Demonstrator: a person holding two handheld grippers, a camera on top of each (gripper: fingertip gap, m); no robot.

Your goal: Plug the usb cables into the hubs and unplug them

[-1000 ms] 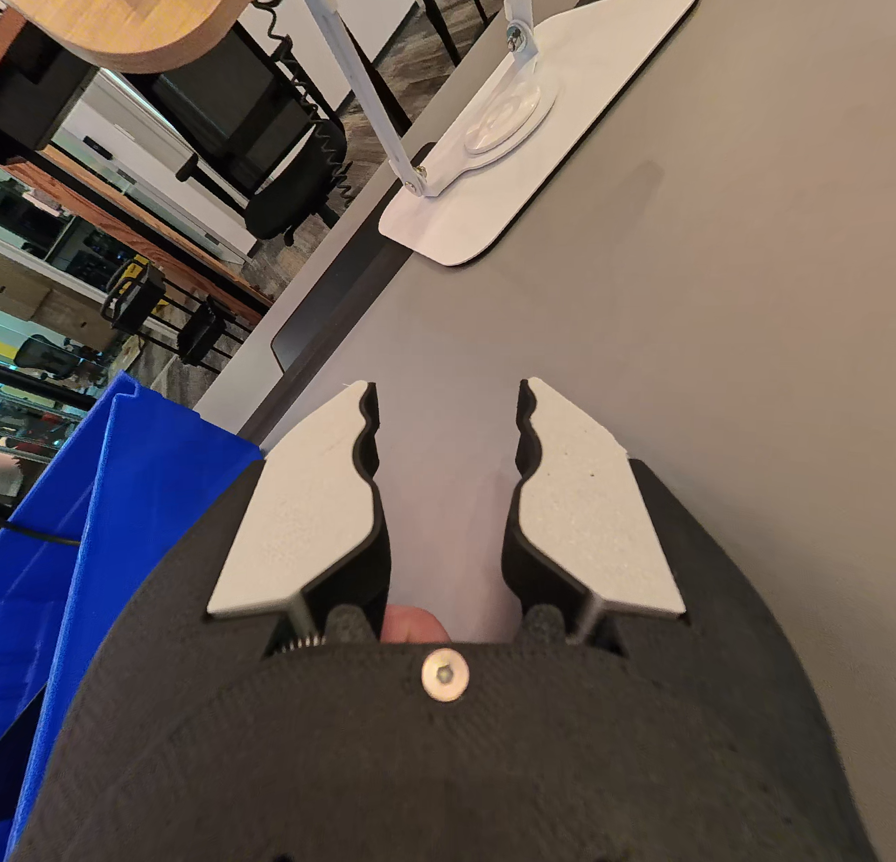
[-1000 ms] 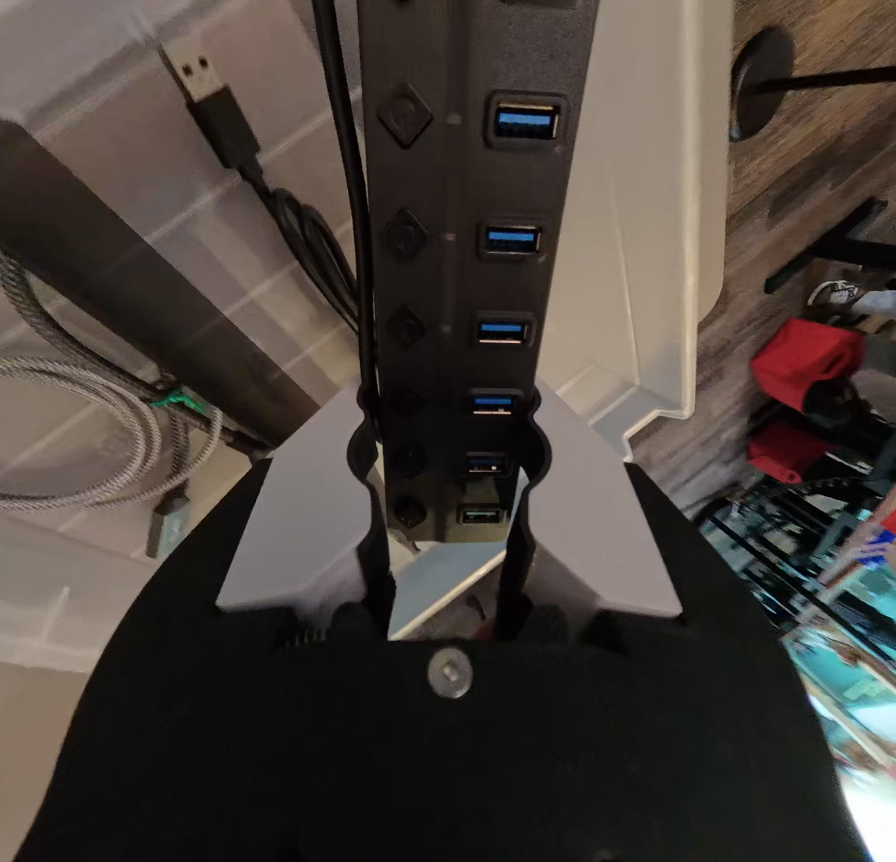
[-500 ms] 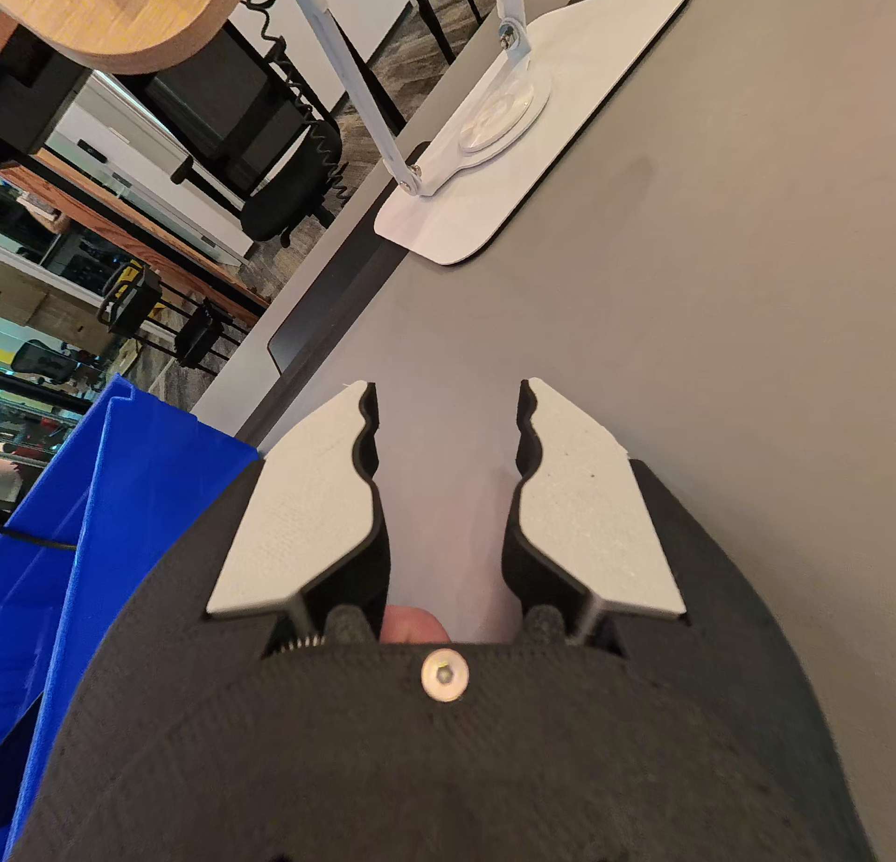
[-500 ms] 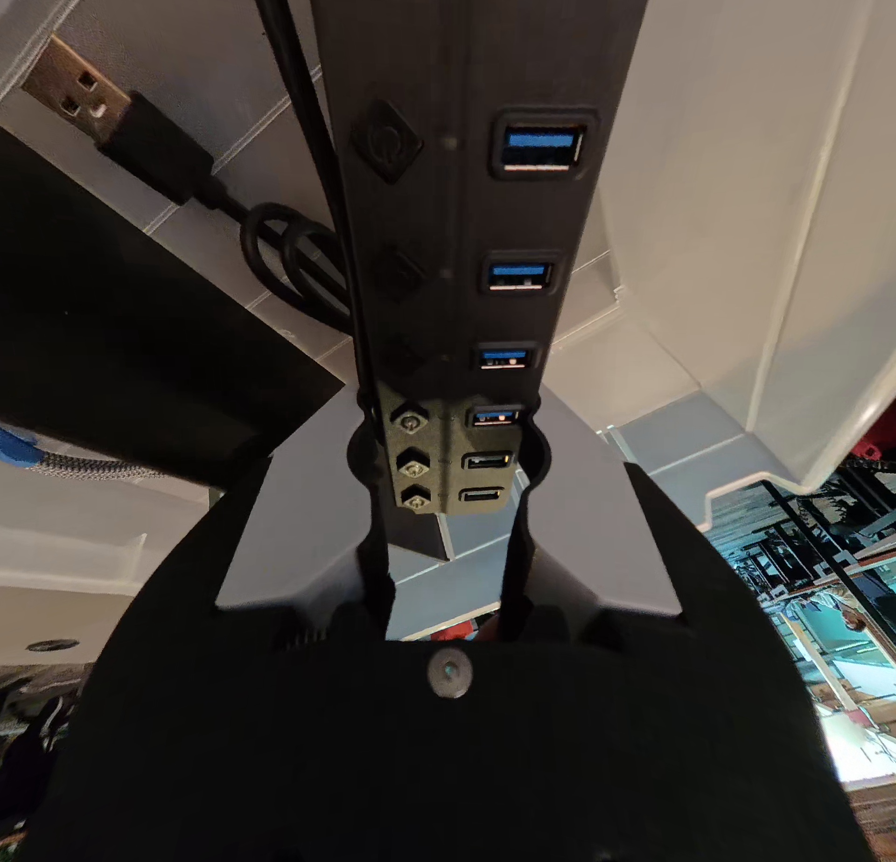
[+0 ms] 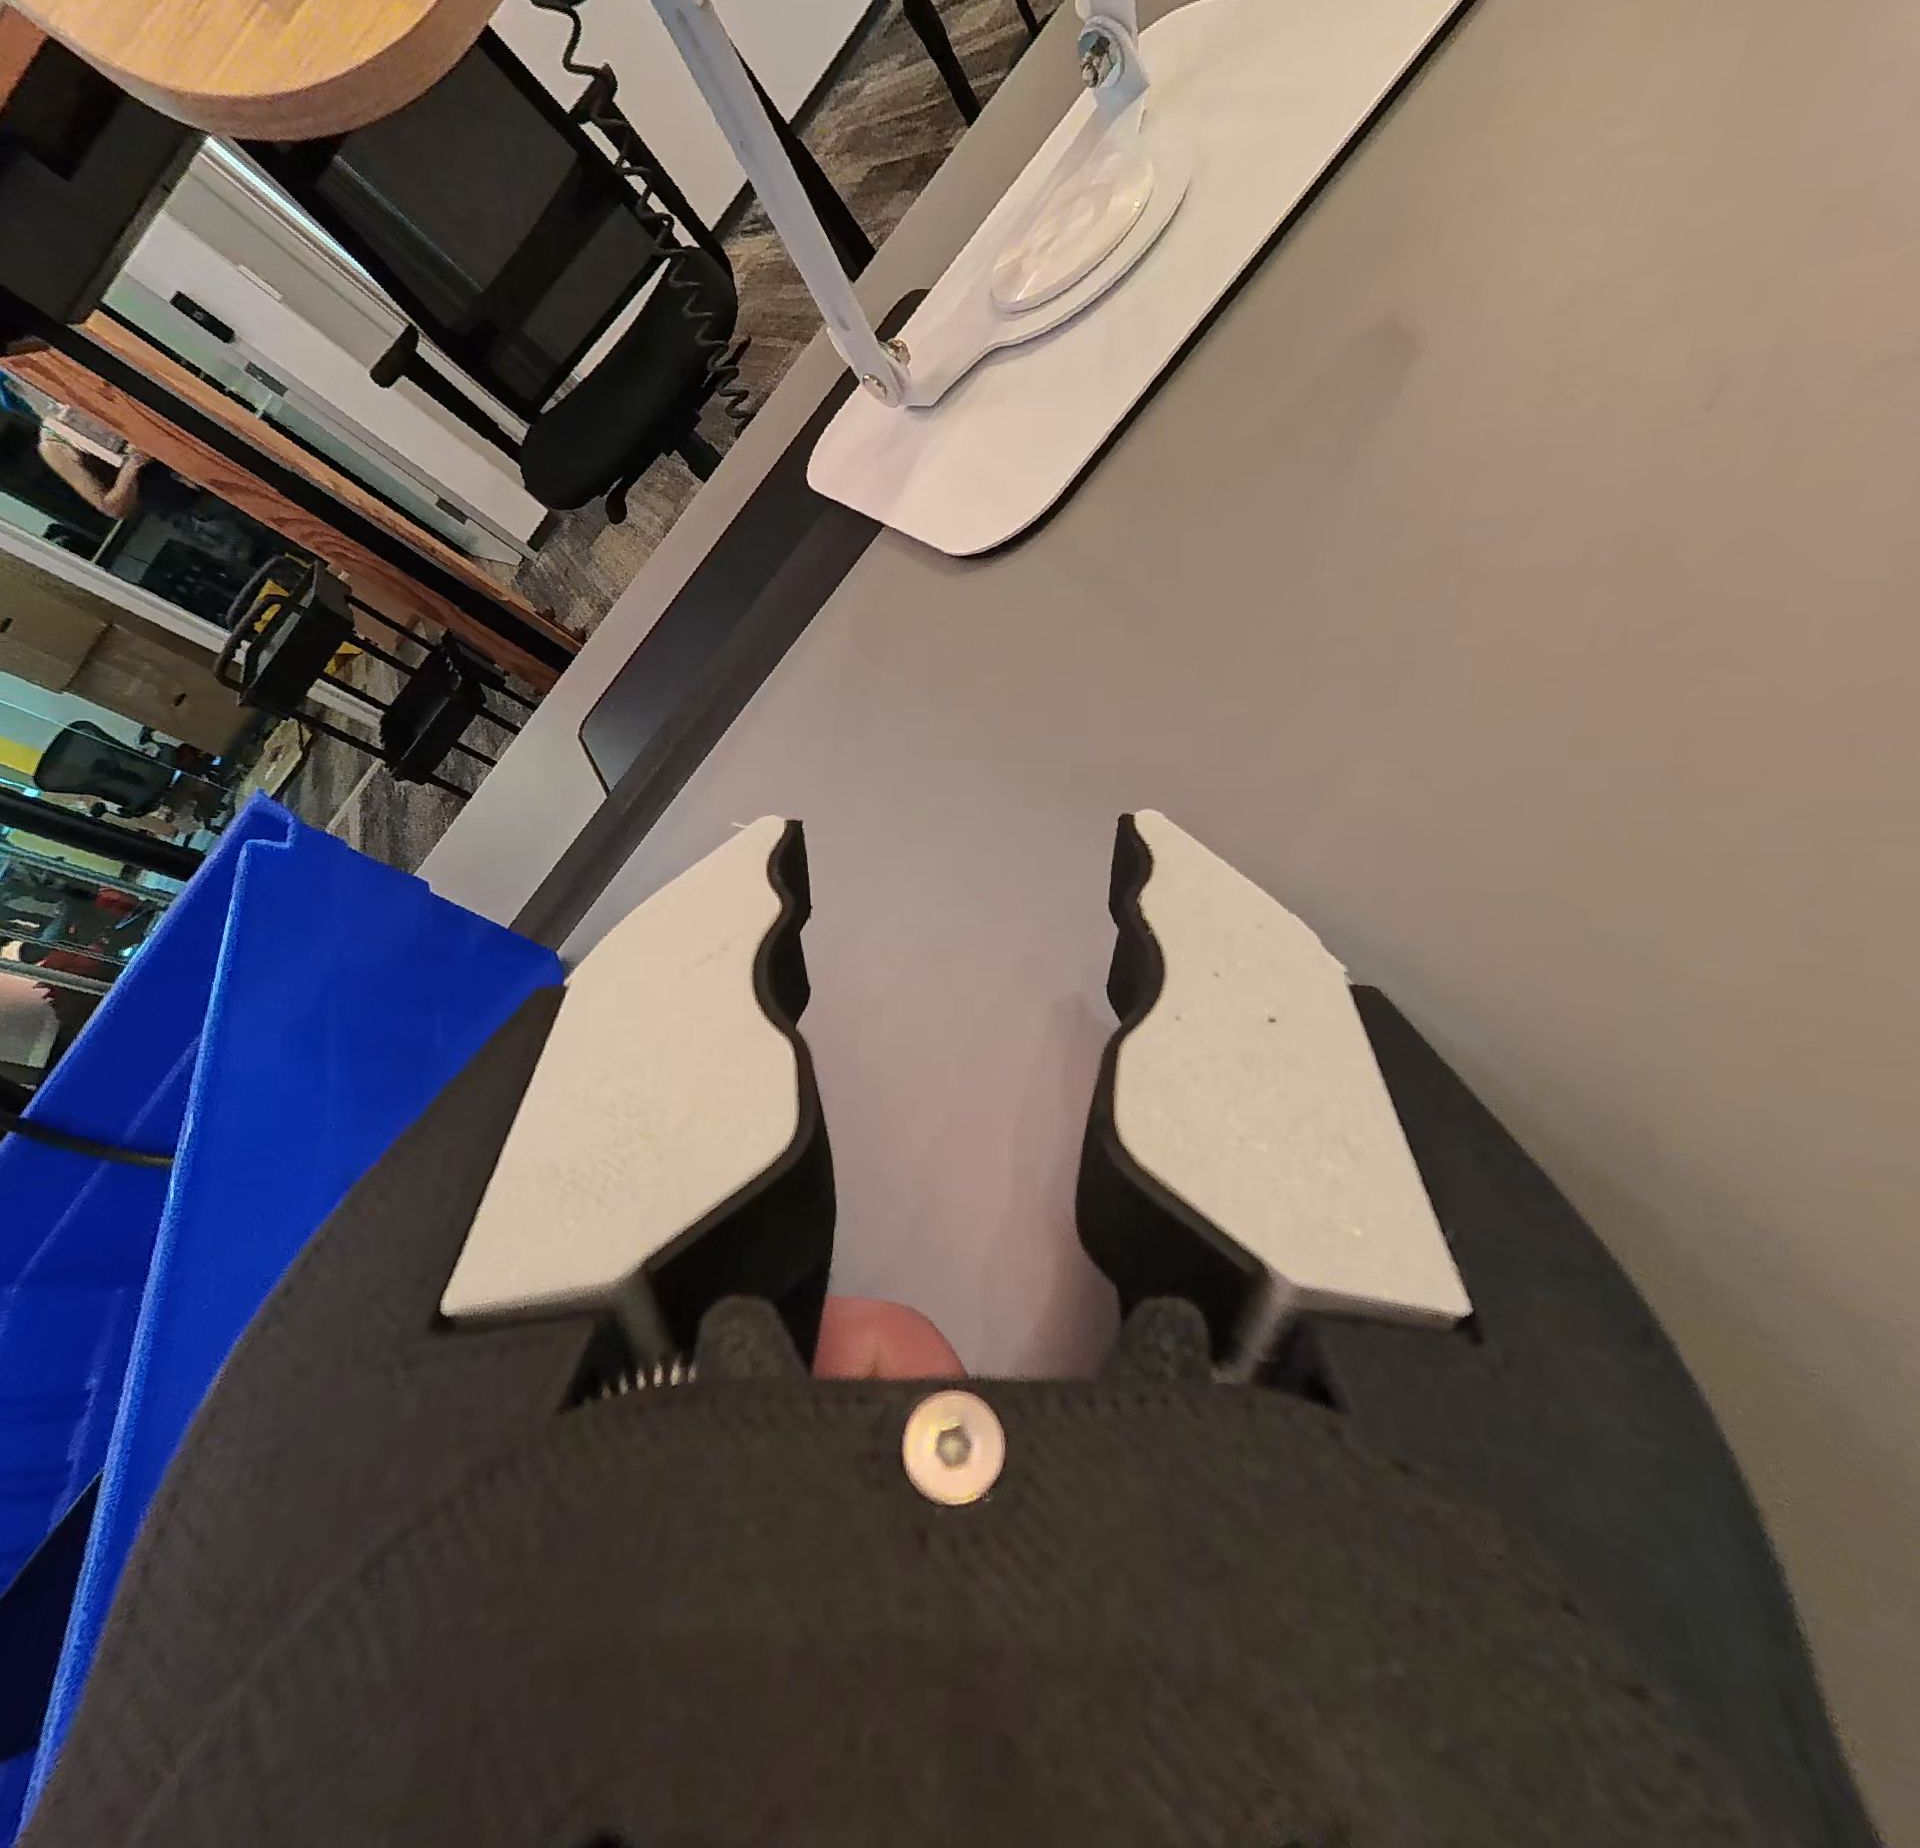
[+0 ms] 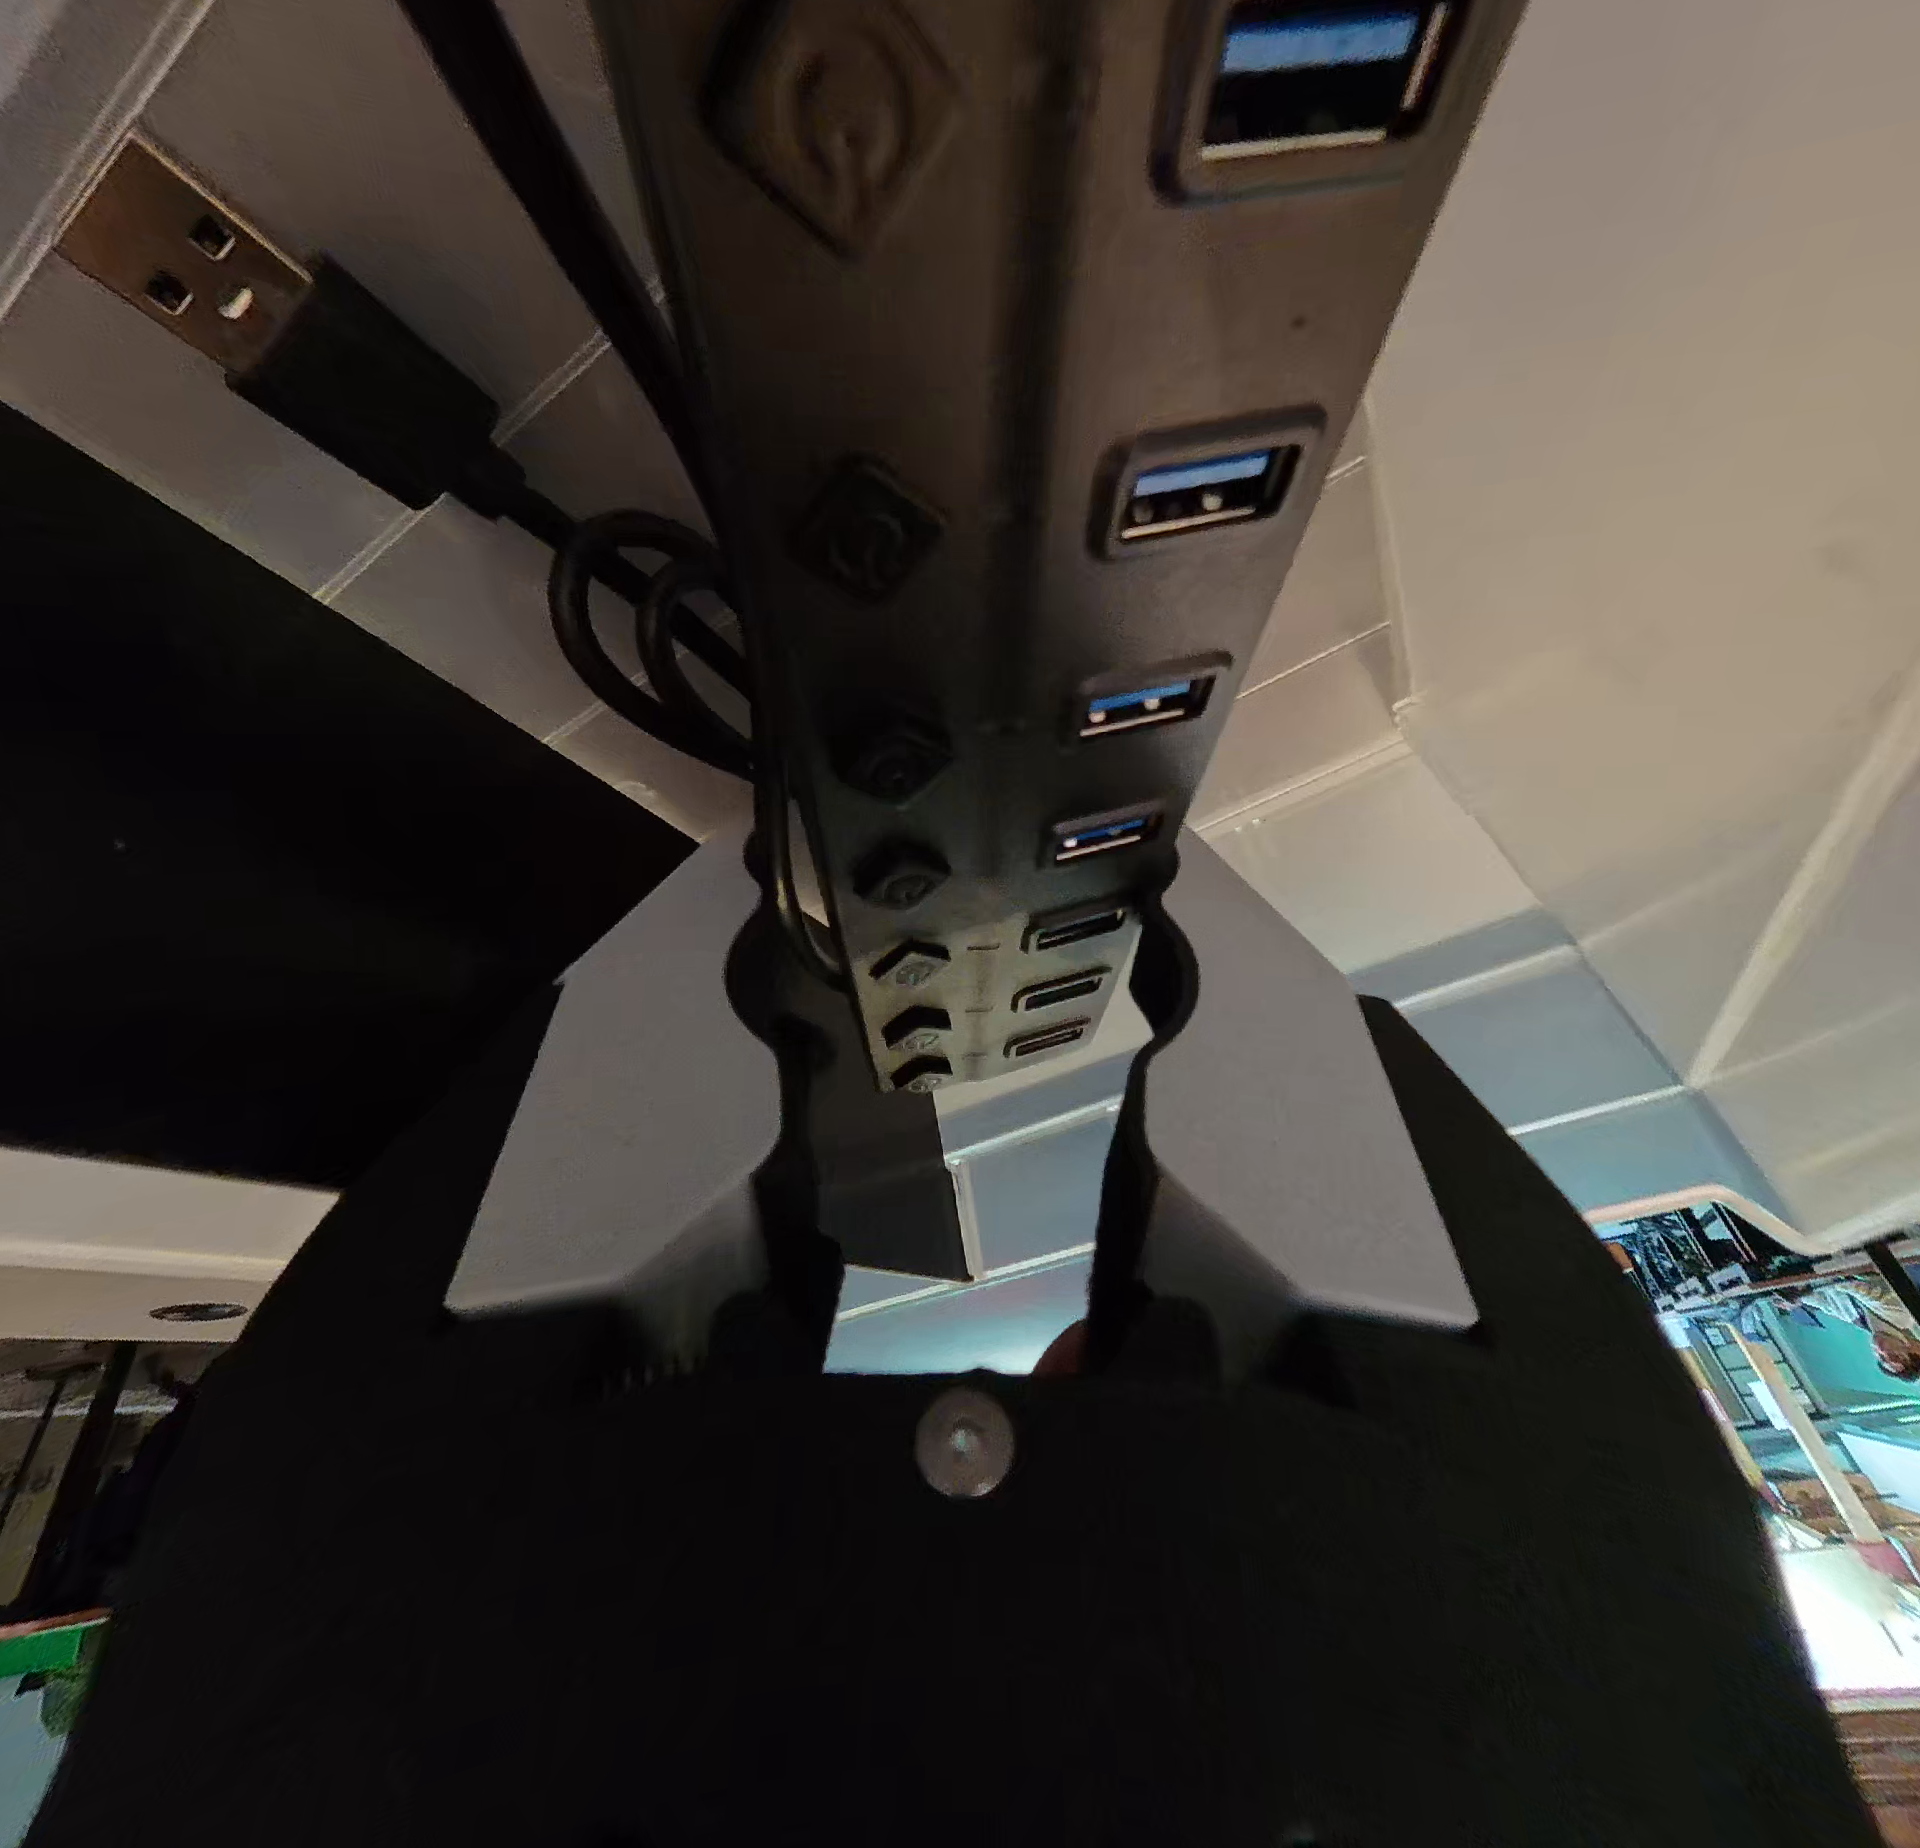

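Hub: the long black USB hub (image 6: 997, 510) is sitting between the fingers of the right tool (image 6: 961, 957), over a white bin (image 6: 1621, 551).
Hub axis: its long side is running straight away from the camera, its port face turned toward the lens, with blue ports (image 6: 1205, 494) down its right side and diamond buttons (image 6: 868, 541) on the left.
Right tool: it is clenching the hub's near end, both fingers pressing its sides.
Cable: a black USB plug (image 6: 260, 328) is lying loose left of the hub, its cord looping behind the hub.
Left tool: the left tool (image 5: 956, 837) is hovering released, gripping nothing, over the grey counter (image 5: 1455, 759).
Surroundings: a white stand base (image 5: 1143, 271) is resting ahead on the counter; a blue bin (image 5: 260, 1123) is standing at left.
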